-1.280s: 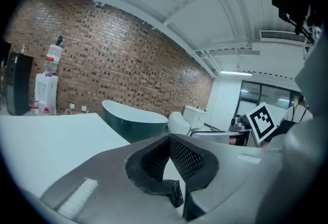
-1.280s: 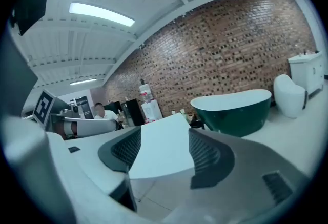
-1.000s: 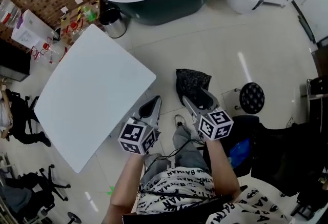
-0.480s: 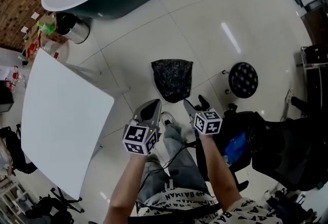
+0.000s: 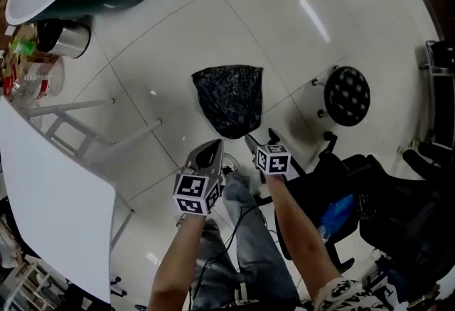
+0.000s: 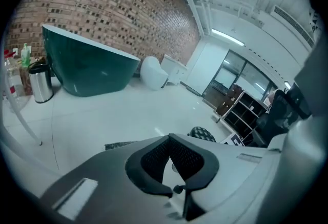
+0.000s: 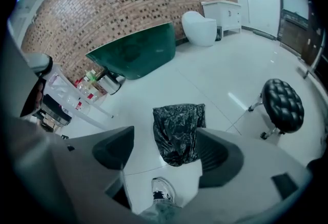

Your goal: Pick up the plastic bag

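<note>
Well — plastic bag (image 5: 229, 99) on the floor (image 5: 355, 18), frame centre, untouched.
Right claw (image 5: 260, 137) just below it, jaws just opened wide, nothing between; left claw (image 5: 212, 148) beside it, closed, empty.

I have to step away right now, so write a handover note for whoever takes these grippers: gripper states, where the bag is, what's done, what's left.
Left gripper: fingers together, empty.
Right gripper: fingers wide apart, have just been opening, nothing between them.
Black plastic bag: on the floor just beyond both grippers; neither touches it.
Done: nothing gripped yet.
Left: bring the right gripper onto the bag, close, lift.
</note>
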